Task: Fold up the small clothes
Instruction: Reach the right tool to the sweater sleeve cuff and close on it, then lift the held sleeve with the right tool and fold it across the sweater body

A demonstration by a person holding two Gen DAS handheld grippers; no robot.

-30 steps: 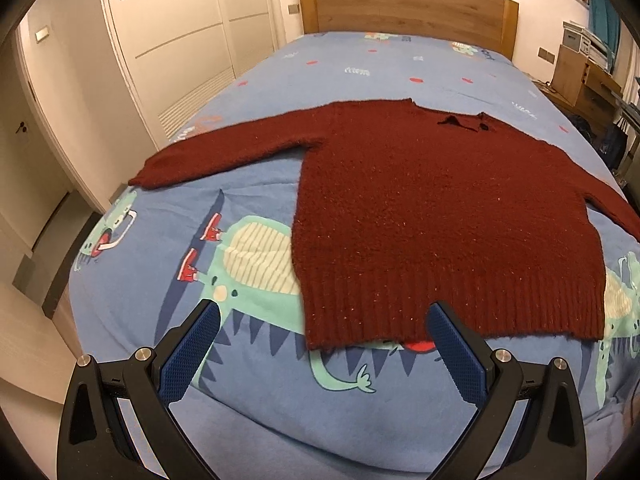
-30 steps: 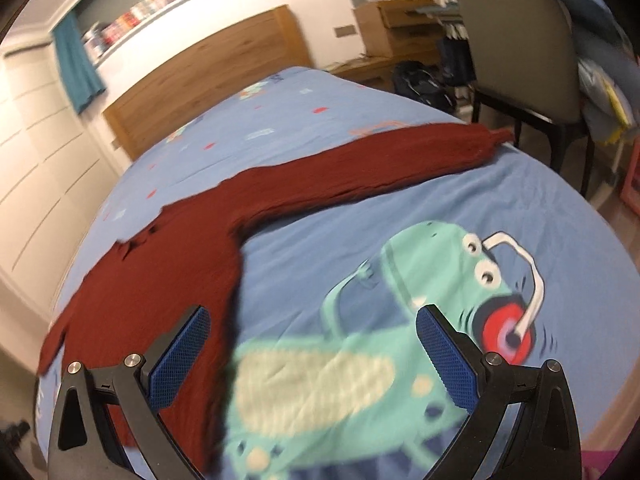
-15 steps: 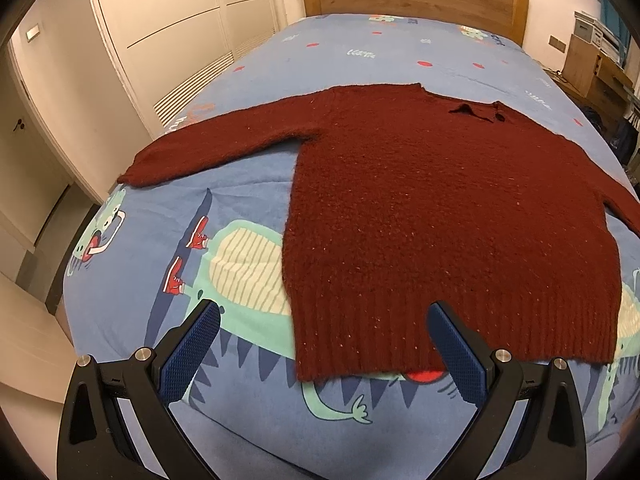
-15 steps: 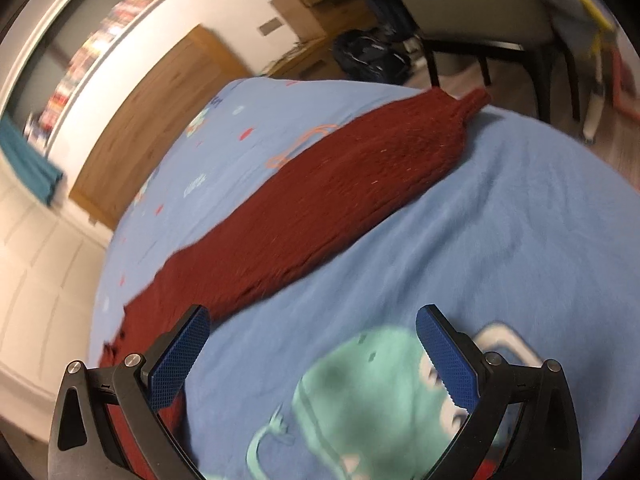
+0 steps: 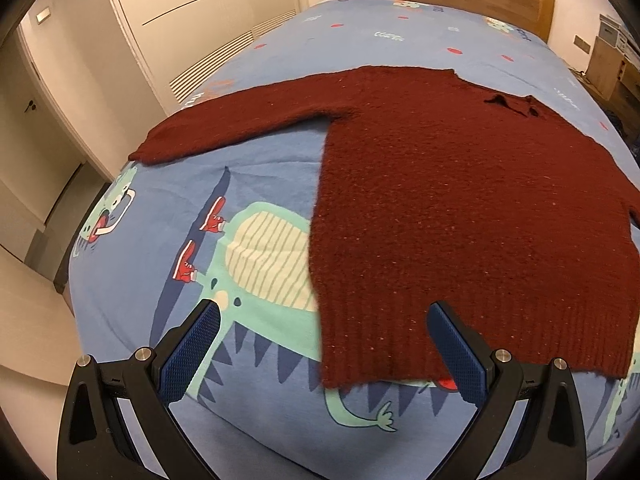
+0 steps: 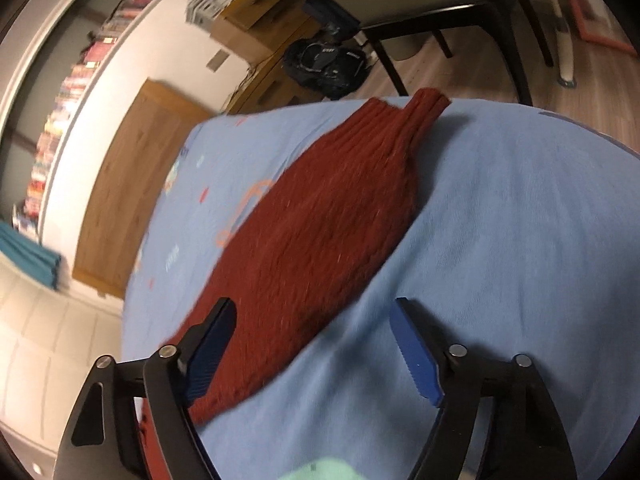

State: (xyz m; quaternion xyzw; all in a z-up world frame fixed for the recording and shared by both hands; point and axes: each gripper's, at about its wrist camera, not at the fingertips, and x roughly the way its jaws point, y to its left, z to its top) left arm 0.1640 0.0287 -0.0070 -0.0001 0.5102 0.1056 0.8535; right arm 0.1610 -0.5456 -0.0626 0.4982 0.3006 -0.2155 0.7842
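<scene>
While my right gripper (image 6: 316,344) jaws, just narrowing, stand empty above the sweater (image 6: 320,240) sleeve, they may snag bedsheet (image 6: 500,240); left gripper (image 5: 324,344) jaws gape wide.

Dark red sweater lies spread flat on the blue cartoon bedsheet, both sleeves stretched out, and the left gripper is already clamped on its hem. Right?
Not quite. The left gripper is open above the sweater hem, gripping nothing, as the left wrist view shows. The rest holds.

Nothing legible here — small white marks on the bed sheet (image 5: 384,36) too tiny to make out, white lettering on the black bag (image 6: 326,62) blurred, book spines (image 6: 72,84) unreadable too.
</scene>
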